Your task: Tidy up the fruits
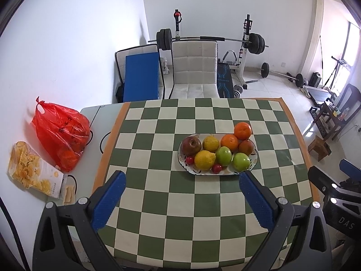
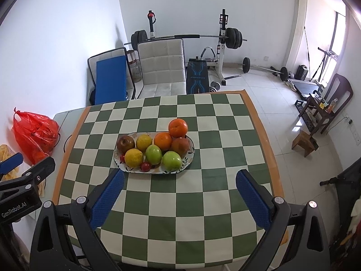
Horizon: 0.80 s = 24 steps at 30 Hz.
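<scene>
Two grippers are hovering with jaws spread wide and empty over the near edge of the bench [image 1: 171, 203]: the left gripper [image 1: 181, 184] and the right gripper [image 2: 179, 184]. Only the left wrist view is showing the bag of chips [image 1: 33, 169] lying whole beside the red plastic bag [image 1: 61, 133], both off the checkered cloth's left border; the right wrist view is cutting the chips to a sliver. Bare checkered cloth is lying between the grippers and the oval plate [image 1: 254, 158]. That plate is holding two red apples, two lemons, two green apples, one orange and small red fruits, while another orange [image 2: 178, 127] is sitting at its far rim.
</scene>
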### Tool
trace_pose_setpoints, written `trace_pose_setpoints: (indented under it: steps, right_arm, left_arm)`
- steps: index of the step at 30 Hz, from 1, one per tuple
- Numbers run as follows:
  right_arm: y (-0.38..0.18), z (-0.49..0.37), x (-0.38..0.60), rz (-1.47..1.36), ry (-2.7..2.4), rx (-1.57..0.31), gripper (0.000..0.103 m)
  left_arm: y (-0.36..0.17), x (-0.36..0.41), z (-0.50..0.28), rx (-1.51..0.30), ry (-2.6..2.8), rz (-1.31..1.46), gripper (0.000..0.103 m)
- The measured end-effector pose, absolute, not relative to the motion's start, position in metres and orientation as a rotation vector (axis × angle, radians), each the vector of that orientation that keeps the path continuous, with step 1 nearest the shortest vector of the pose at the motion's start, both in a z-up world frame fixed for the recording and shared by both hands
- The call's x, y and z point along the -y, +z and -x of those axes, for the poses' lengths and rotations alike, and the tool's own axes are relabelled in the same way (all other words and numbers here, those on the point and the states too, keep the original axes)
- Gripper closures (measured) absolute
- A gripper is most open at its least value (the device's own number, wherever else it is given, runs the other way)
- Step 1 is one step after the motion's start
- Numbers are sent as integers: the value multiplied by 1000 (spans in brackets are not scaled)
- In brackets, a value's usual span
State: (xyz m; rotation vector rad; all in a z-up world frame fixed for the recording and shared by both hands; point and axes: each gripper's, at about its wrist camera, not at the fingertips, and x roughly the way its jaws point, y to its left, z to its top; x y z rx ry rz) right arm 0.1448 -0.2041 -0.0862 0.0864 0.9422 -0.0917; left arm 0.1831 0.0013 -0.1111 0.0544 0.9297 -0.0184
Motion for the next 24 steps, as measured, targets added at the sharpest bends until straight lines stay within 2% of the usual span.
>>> trace_pose_setpoints:
  steps: [24]
  right_arm:
    - [-82, -138, 205, -95, -95, -927, 0]
  left_arm:
    - [-107, 4, -180, -916, -37, -63, 0]
